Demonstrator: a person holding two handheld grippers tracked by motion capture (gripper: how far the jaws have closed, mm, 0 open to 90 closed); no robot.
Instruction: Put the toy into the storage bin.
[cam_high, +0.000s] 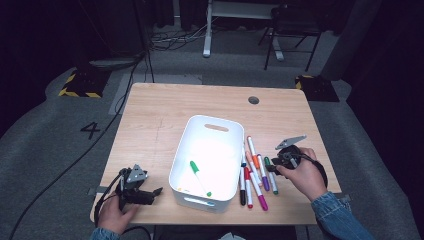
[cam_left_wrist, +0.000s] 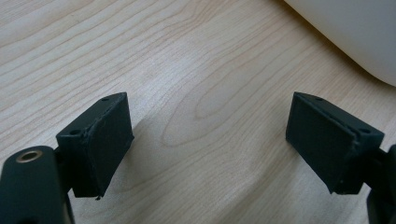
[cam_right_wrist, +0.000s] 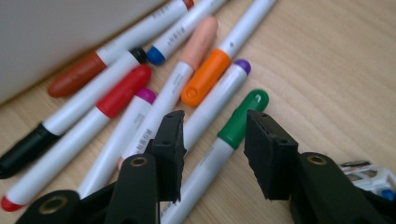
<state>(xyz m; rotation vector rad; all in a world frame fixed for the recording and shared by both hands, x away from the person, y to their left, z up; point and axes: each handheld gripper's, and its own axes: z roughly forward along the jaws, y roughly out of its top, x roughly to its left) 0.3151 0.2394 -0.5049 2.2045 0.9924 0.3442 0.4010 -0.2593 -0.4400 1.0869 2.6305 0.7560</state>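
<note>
Markers lie fanned on the wooden table just to the right of a white bin, where one green-capped marker already rests on the bin floor. The right gripper hovers over the nearest of the loose ones, a dark green-capped marker, its jaws parted and standing either side of the barrel without yet pinching it. In the right gripper view that marker runs lengthwise straight away from the gripper, cap at the far end, so the jaws sit square across its long axis; the purple-capped marker and the orange-capped marker lie just beside it on the bin side, close enough to be nudged. The left gripper, jaws spread wide over bare wood, rests well apart at the table's front left corner, with only the bin wall near it. The right hand is plainly the nearer, and the bin lies to its left.
</note>
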